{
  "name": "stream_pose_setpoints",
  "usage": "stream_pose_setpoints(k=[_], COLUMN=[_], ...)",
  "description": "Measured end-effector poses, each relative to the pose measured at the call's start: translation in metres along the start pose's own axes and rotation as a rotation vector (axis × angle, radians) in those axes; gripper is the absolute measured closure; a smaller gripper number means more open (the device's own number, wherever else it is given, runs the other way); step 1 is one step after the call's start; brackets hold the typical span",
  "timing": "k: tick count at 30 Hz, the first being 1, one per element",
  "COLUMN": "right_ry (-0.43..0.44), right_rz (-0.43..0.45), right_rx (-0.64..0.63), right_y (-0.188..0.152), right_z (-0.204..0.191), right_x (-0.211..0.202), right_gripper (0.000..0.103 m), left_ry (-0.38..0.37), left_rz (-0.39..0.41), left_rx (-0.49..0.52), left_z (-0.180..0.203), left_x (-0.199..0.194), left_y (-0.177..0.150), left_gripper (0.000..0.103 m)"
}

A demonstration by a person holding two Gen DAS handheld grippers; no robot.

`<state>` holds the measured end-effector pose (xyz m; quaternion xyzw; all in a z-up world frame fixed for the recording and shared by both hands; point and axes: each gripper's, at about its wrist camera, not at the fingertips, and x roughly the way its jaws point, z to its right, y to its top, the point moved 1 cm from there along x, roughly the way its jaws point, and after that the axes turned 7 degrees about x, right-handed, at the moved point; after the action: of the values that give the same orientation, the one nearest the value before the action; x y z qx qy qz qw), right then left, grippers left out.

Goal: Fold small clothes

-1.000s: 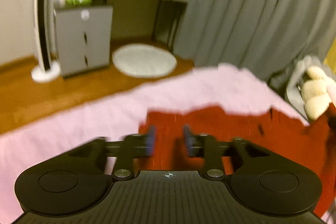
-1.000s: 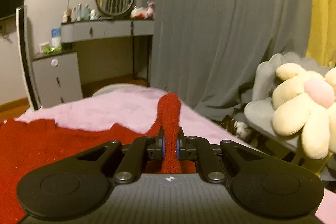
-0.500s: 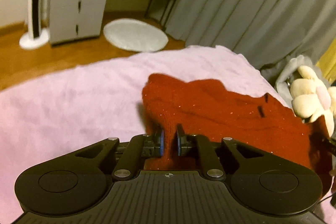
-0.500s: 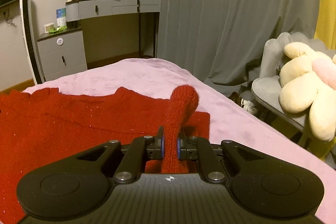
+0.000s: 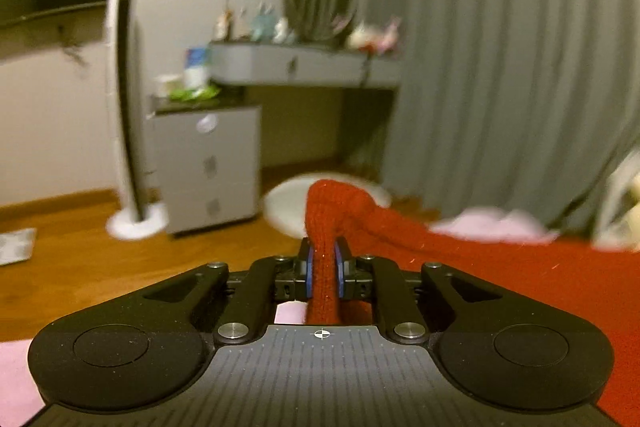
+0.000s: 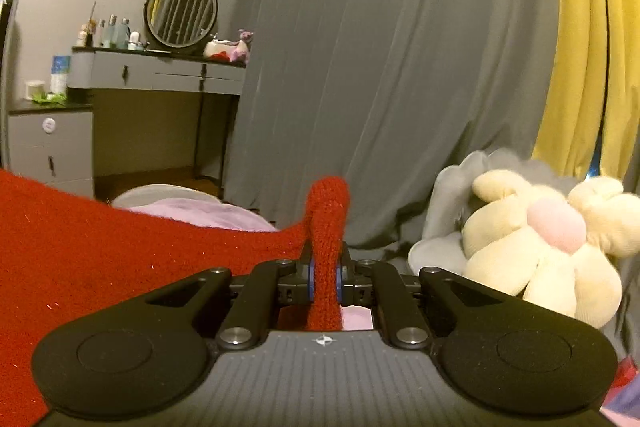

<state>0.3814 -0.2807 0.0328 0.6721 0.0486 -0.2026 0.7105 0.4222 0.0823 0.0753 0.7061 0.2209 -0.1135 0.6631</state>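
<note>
Both jaws are clamped down on the red knit, so you've got a pinch of it in the left gripper and another in the right gripper, w/ the fabric bunched up into a little hump above each set of pads. Rest of the knit hangs between the two and drapes over the pink blanket on the bed. Biggest risk imo is the grip: you're only holding a thin fold at each end, and knit stretches, so if you pull the hands apart too hard it'll prob creep out of one side and the whole fold goes crooked. Also if one hand goes higher than the other, the hem won't line up when you lay it back down. Room-wise you're fine fwd and left, just blanket and then bare floor past the bed edge. Right side is tighter tho: plush flower sits near the right gripper, curtain behind it, so don't swing wide that way.
</note>
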Motion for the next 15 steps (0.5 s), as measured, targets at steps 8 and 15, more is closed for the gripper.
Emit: stream_pose_setpoints(k=[8, 15], right_ry=[0.298, 0.524], right_rz=[-0.083, -0.132], right_rx=[0.101, -0.117], right_y=[-0.036, -0.093], right_z=[-0.025, -0.095], right_x=[-0.027, -0.053], right_gripper=[0.071, 0.070], left_ry=[-0.228, -0.212], left_rz=[-0.010, -0.123], left_rx=[-0.018, 0.029], left_z=[0.053, 0.089], left_x=[-0.035, -0.001], left_y=[-0.042, -0.076], left_gripper=[0.041, 0.038])
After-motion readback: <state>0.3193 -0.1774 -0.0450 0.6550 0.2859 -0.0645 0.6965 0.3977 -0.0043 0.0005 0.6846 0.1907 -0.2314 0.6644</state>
